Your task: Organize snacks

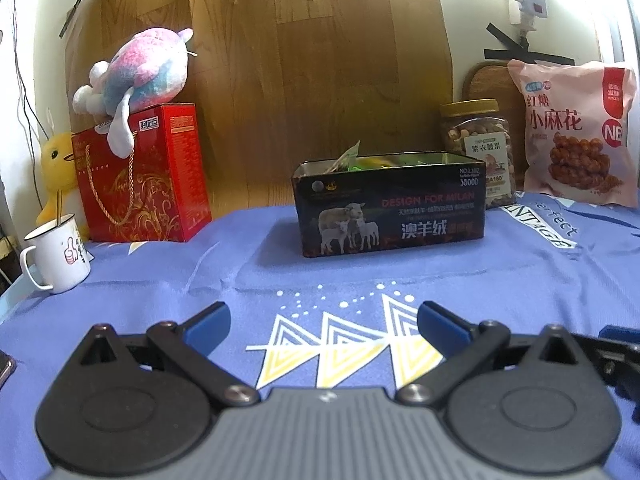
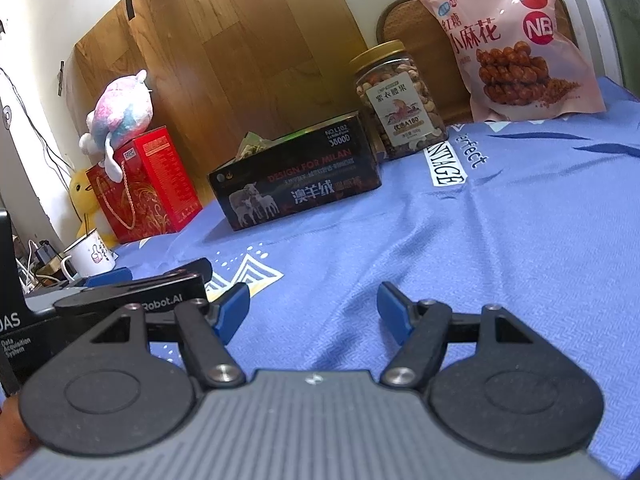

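Left to right. Mug (image 1: 60,254) sitting at far left edge, red box (image 1: 140,176) behind it with plush (image 1: 140,76) lying on top, yellow duck (image 1: 56,168) tucked behind. Left gripper (image 1: 324,322) hovering low over blue cloth (image 1: 520,280) on counter, fingers (image 1: 210,326) spread wide, holding nothing. Tin (image 1: 392,208) standing straight ahead of left gripper, well apart, lid off, wrappers poking over rim, long axis running across the view. Jar (image 1: 476,140) just behind tin's right end, nuts showing through. Pink bag (image 1: 576,132) leaning upright at back right. Right gripper (image 2: 314,314) also low, fingers (image 2: 390,312) wide, empty; tin lying ahead-left of it, jar ahead, bag ahead-right. Judging right gripper nearer to jar and bag, left lined up on tin. Nothing blocking path across cloth; left gripper body sitting close beside right one, watching for a bump.
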The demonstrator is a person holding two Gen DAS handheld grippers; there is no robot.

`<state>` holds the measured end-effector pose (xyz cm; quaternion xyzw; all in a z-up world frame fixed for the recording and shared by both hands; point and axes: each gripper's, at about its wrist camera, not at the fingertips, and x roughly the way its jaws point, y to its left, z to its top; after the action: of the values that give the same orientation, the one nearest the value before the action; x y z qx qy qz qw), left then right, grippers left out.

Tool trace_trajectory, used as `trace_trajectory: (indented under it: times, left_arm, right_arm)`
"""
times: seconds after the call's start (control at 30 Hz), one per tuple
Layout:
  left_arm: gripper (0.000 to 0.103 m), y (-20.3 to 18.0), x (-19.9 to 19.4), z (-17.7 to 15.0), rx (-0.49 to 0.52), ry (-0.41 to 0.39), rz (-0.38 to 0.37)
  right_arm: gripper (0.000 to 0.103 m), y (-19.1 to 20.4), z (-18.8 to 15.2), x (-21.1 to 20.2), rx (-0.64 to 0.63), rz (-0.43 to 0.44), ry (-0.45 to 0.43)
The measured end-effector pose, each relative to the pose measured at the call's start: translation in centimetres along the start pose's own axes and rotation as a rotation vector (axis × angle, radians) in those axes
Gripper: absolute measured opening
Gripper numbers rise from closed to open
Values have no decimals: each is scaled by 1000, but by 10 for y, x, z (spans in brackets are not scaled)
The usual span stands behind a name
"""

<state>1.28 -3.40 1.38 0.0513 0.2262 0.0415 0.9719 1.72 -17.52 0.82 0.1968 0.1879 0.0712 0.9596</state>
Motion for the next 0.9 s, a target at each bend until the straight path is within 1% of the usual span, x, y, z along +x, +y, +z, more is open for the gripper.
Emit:
trace_trajectory:
  times: [0.23,0.43,0.9]
  left_arm:
    - [103,3,0,0,-23,2,-2]
    - [103,3,1,0,-20,5,2]
    - [103,7,2,0,-44,15,-12]
  right_arm:
    - [73,1,0,0,-3,-4,-1]
    - [72,1,0,1,-4,-6,-1]
    - [72,3,0,3,-21,-4,26]
